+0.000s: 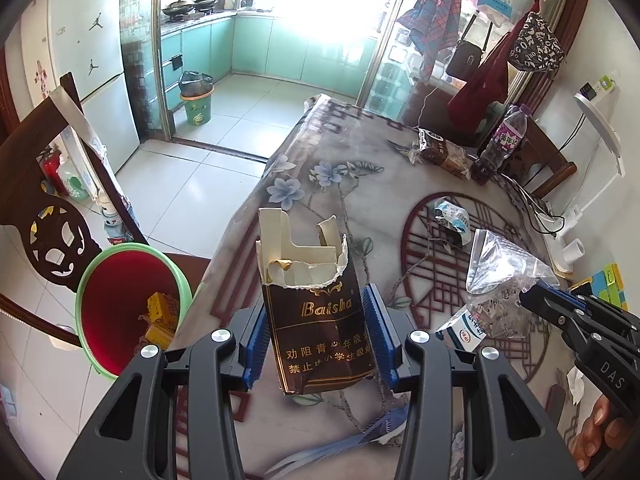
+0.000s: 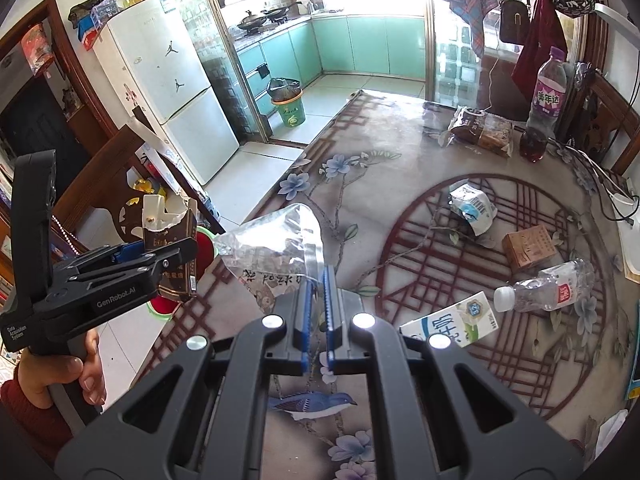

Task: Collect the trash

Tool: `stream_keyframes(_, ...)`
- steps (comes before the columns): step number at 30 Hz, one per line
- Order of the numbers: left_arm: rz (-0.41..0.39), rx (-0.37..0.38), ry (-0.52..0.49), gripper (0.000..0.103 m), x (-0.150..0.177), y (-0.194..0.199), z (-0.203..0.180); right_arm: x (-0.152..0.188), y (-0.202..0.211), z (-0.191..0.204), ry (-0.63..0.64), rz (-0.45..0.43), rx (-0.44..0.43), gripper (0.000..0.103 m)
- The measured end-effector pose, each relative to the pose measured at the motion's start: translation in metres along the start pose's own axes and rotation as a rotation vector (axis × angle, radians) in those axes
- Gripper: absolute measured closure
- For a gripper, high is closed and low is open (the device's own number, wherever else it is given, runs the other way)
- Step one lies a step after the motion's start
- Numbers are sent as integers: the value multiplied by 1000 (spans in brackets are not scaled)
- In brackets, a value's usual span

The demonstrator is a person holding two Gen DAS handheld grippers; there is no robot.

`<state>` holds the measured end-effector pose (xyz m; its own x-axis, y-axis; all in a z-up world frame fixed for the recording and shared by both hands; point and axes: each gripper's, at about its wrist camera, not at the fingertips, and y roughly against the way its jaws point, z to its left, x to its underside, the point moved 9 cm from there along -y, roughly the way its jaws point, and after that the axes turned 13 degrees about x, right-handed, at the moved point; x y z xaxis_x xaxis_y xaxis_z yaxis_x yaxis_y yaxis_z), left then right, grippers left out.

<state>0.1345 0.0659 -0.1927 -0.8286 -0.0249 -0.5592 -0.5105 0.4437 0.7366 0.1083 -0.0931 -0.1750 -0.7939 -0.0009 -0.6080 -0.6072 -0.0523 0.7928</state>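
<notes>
black tool (image 1: 316, 336) frames, blue ribbed pads, silver screws; sleeve (image 2: 28, 412) seemingly dark red.

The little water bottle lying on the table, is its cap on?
Yes. The water bottle lies on its side with its white cap on.

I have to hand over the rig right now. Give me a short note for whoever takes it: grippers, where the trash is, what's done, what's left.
Left gripper: shut on a torn cigarette pack, held above the table's edge, near the bin.
Right gripper: shut on a clear plastic bag, above the table.
Bin: on the floor beside the table, yellow boxes already in it.
Done: both pieces picked up, neither dropped yet.
Left on the table: milk carton, clear bottle, brown box, crumpled wrapper, bread pack. The purple-label bottle still holds drink; probably not trash.
</notes>
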Motion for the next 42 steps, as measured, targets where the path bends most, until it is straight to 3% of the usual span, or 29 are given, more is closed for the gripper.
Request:
stream_keyframes(17,14,11,16,61,-3,7,48,-1,-5,51,2,15,10,97)
stream_keyframes(42,-19,-98,158,61,-2,43,186,-23,-35,191,129,28,-114,97)
